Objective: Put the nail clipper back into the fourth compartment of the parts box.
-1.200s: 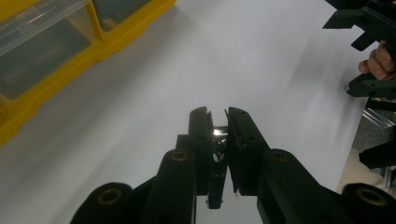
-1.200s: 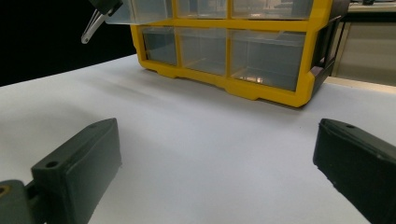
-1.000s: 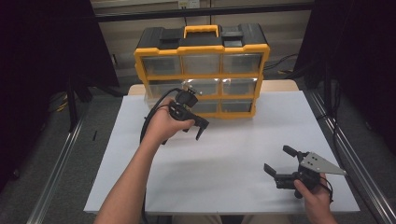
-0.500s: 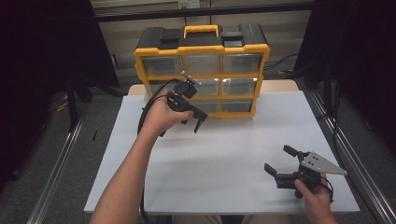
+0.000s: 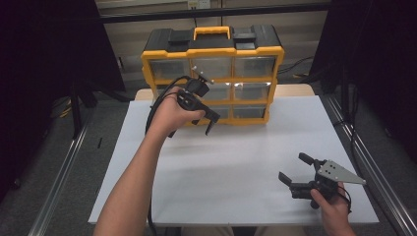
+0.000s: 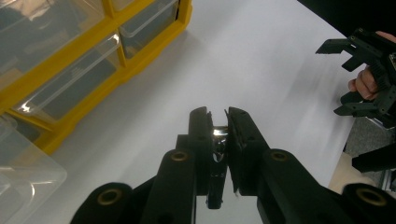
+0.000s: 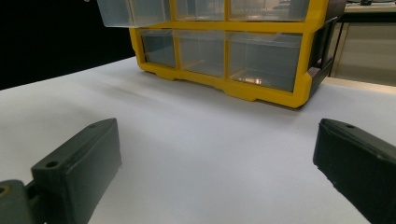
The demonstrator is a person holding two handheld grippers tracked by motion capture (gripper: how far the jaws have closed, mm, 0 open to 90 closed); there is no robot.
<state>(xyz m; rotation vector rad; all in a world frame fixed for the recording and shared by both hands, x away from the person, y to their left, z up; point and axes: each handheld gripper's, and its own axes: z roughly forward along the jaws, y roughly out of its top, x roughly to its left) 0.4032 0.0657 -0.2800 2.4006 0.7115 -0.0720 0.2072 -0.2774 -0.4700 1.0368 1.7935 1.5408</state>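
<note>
A yellow and black drawer organizer [image 5: 255, 54] with clear drawers stands at the table's back edge. My left gripper [image 5: 212, 124] hovers right in front of its middle row, jaws pointing down and to the right. In the left gripper view its jaws [image 6: 218, 122] are shut on a small shiny metal part [image 6: 218, 140]. One clear drawer [image 7: 133, 11] on the organizer's left side is pulled out, and its corner [image 6: 25, 175] lies close beside my left gripper. My right gripper [image 5: 294, 168] rests low near the front right, open and holding nothing.
A white sheet [image 5: 231, 172] covers the table between the organizer and the front edge. Metal rails [image 5: 59, 191] run along both sides of the table. Dark surroundings lie beyond them.
My left gripper has risen and moved back toward the organizer's drawers, still holding the shiny part. The right gripper has stayed put.
</note>
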